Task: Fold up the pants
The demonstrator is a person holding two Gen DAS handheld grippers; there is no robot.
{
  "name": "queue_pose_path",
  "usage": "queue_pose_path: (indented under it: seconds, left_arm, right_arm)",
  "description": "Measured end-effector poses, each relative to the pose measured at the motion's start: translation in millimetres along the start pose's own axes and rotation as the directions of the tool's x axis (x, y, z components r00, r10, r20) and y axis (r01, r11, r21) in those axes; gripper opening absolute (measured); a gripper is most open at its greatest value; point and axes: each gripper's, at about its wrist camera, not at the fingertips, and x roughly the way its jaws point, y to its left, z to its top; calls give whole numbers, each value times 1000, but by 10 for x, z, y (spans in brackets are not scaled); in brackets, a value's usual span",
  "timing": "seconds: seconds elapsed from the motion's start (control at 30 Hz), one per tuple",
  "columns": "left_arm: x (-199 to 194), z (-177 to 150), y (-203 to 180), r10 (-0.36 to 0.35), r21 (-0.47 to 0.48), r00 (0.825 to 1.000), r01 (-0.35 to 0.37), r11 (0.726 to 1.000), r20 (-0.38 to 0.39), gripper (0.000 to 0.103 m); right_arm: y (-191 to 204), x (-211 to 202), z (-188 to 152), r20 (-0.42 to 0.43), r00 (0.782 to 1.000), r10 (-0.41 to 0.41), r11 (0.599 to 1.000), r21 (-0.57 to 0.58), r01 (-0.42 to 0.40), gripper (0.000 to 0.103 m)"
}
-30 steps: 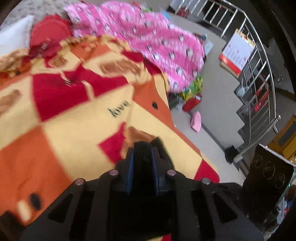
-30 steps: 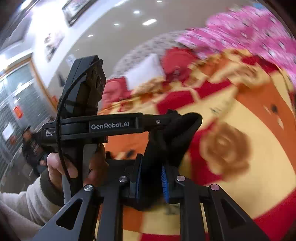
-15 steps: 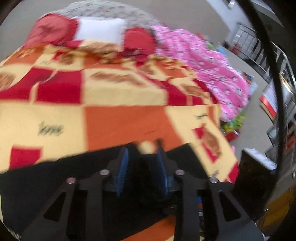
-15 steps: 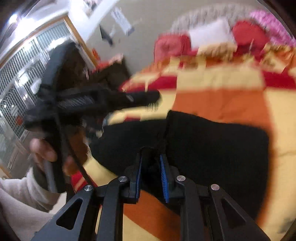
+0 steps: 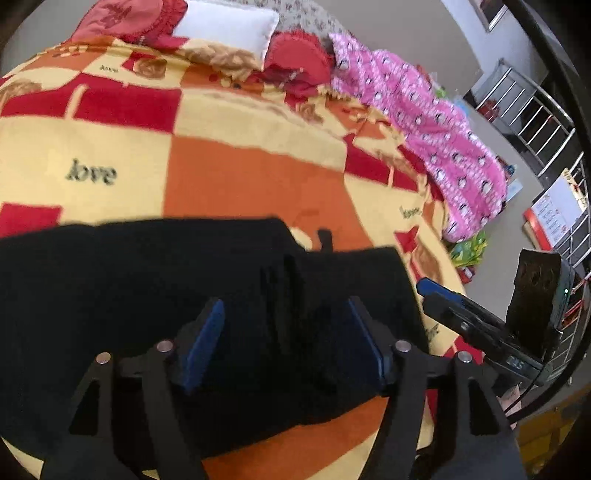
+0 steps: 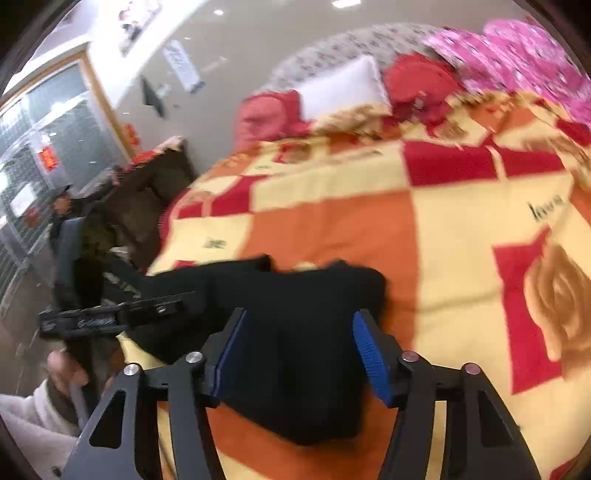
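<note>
The black pants (image 5: pixel 155 280) lie folded on the orange, red and yellow blanket (image 5: pixel 240 177) near the bed's front edge. They also show in the right wrist view (image 6: pixel 295 306). My left gripper (image 5: pixel 286 325) is open just above the pants, holding nothing. My right gripper (image 6: pixel 299 332) is open above the right end of the pants, also empty. The right gripper shows at the right of the left wrist view (image 5: pixel 469 317), and the left gripper at the left of the right wrist view (image 6: pixel 118 314).
A white pillow (image 5: pixel 229 26) and red cushions (image 5: pixel 299 62) lie at the head of the bed. A pink printed quilt (image 5: pixel 436 125) hangs over the bed's right side. A metal railing (image 5: pixel 535 122) stands beyond it. A person (image 6: pixel 62 206) sits far left.
Both grippers carried the pants down onto the blanket while shut on them, then opened and let go. The pants now lie flat on the bed.
</note>
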Motion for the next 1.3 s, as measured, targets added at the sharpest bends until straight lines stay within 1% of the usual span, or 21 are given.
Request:
queue_pose_path:
  seconds: [0.03, 0.1, 0.13, 0.17, 0.2, 0.23, 0.3, 0.4, 0.43, 0.5, 0.57, 0.63, 0.67, 0.7, 0.77, 0.93, 1.0, 1.03, 1.13, 1.2, 1.3]
  left_arm:
    - [83, -24, -24, -4, -5, 1000, 4, 1000, -18, 66]
    - [130, -58, -54, 13, -2, 1000, -13, 1000, -5, 66]
    - [136, -58, -81, 23, 6, 1000, -23, 1000, 14, 59]
    - [149, -48, -104, 22, 17, 1000, -23, 1000, 14, 33]
    - [179, -24, -141, 24, 36, 1000, -24, 999, -10, 19]
    - [198, -6, -153, 20, 42, 999, -18, 999, -30, 13]
    - [130, 41, -159, 10, 43, 1000, -9, 999, -14, 12]
    - [-81, 112, -172, -3, 61, 999, 1, 998, 33, 11]
    - [-188, 130, -164, 1, 72, 998, -5, 997, 59, 11]
    - [-241, 127, -136, 20, 70, 997, -25, 997, 70, 11]
    - [-195, 58, -74, 44, 61, 998, -47, 997, 47, 11]
    - [-115, -33, 2, 93, 56, 995, -95, 994, 41, 12]
    - [-75, -59, 28, 114, 57, 993, -116, 992, 42, 12]
    - [-36, -74, 62, 122, 52, 992, -124, 991, 41, 12]
    - [22, -77, 128, 112, 23, 993, -113, 993, 38, 12]
    - [16, -41, 51, 149, 52, 987, -152, 987, 52, 16]
    - [-35, -56, 27, 156, 59, 986, -160, 985, 64, 19]
    - [-80, -73, 14, 168, 63, 983, -173, 983, 79, 24]
    - [-187, -106, 5, 198, 57, 973, -205, 977, 116, 51]
    - [-256, -139, 16, 191, 41, 972, -199, 979, 137, 52]
    - [-258, -183, 23, 211, 40, 968, -218, 975, 135, 52]
  right_arm:
    - [-54, 39, -10, -9, 1000, -5, 1000, 11, 6, 49]
    - [-121, 113, -50, -13, 1000, -14, 1000, 22, 15, 49]
    - [-150, 139, -47, -15, 1000, -17, 999, 29, 17, 49]
    - [-172, 144, -77, -16, 1000, -17, 999, 36, 18, 49]
    - [-207, 135, -80, -16, 1000, -15, 999, 41, 16, 49]
    - [-203, 125, -65, -14, 1000, -17, 999, 43, 17, 48]
    - [-139, 51, -35, -2, 1000, -17, 999, 27, 17, 47]
    - [78, -91, 42, 38, 999, 12, 1000, -29, -10, 47]
    - [136, -104, 63, 45, 999, 19, 999, -44, -17, 47]
    - [252, -66, 109, 46, 999, 27, 996, -81, -24, 47]
    - [330, 74, 122, 19, 1000, 16, 994, -112, -13, 47]
    - [356, 246, 97, -17, 1000, 2, 992, -125, -4, 46]
    - [355, 310, 83, -31, 1000, -1, 992, -124, -3, 44]
    - [335, 411, 60, -52, 999, -8, 993, -118, 2, 44]
    - [300, 518, 28, -66, 998, -19, 994, -106, 12, 43]
    - [317, 520, 68, -69, 997, -28, 994, -110, 20, 45]
    - [337, 401, 61, -57, 998, -28, 994, -110, 22, 45]
    - [353, 325, 44, -48, 998, -30, 993, -116, 25, 46]
    - [410, 165, -15, -43, 998, -47, 990, -137, 40, 46]
    - [439, 107, -57, -46, 997, -54, 987, -151, 47, 46]
    - [478, 99, -164, -63, 996, -68, 984, -168, 56, 47]
